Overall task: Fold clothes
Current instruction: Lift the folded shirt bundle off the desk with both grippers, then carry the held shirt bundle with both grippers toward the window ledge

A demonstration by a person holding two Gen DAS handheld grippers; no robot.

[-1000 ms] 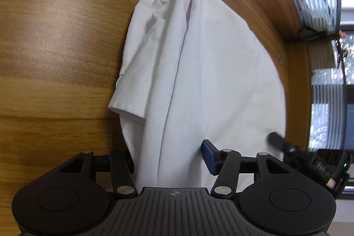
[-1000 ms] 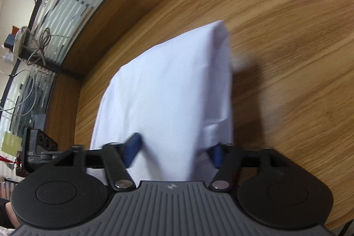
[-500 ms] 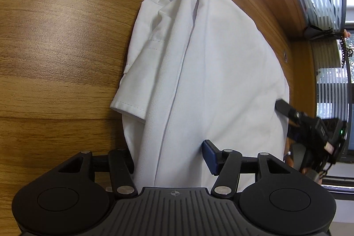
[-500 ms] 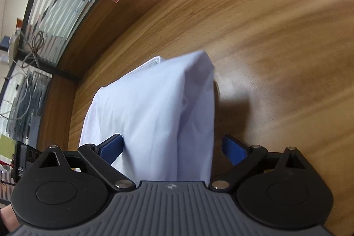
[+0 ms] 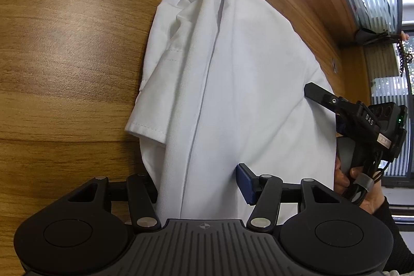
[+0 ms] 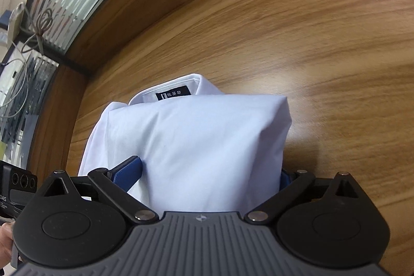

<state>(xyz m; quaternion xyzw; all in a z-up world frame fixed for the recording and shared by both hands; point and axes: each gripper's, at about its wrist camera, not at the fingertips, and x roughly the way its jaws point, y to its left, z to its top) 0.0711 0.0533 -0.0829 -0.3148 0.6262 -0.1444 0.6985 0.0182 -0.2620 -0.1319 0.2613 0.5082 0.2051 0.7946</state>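
White shirt (image 5: 240,84), folded, lies on wooden table (image 5: 67,48) directly ahead of both grippers, collar w/ black label (image 6: 172,95) at far end from right gripper (image 6: 209,172). Left gripper (image 5: 199,185): fingers part-spread w/ shirt edge between; grip unclear, cannot tell. Right gripper: fingers wide apart, straddling fold, not pinching; person's hand (image 5: 362,188) holds it.

Smooth white woven cloth shirt (image 5: 245,84) on a glossy wood-grain table (image 5: 64,56); matt black plastic grippers.

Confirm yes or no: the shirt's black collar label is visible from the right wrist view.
Yes: the black collar label with white characters shows inside the white shirt's collar, beyond the folded fabric.
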